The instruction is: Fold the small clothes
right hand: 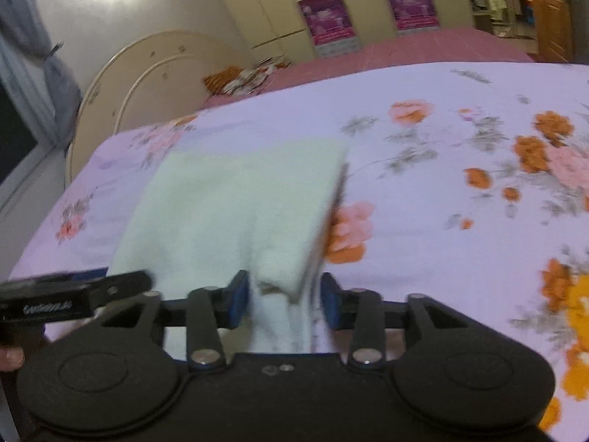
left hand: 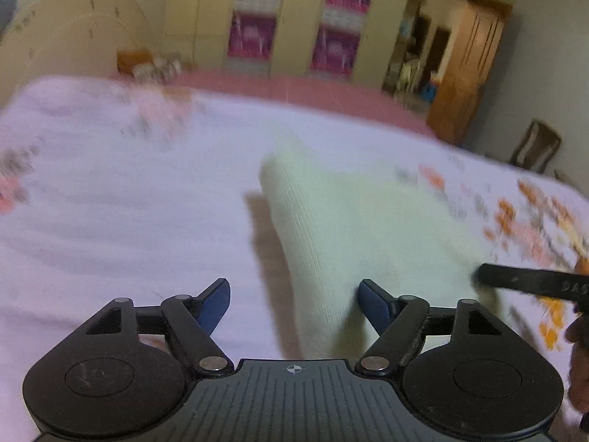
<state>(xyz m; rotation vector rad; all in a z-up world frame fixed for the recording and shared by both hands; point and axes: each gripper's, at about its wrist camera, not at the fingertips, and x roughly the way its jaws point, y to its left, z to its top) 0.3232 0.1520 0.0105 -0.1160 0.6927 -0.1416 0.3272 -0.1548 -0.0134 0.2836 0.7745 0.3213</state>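
Note:
A pale green knitted garment lies folded into a rectangle on the lilac floral bed sheet. My left gripper is open at its near left corner. The cloth edge sits inside the jaws toward the right blue pad, and the left pad is clear of it. In the right wrist view the same garment runs away from me. My right gripper straddles a thick bunched fold at the near right corner with small gaps at the pads, so it is open. Each gripper's black finger shows in the other view.
The floral sheet covers a wide bed with a pink cover beyond it. A curved cream headboard stands at the left, with wardrobes behind. A wooden door and a chair are at the far right.

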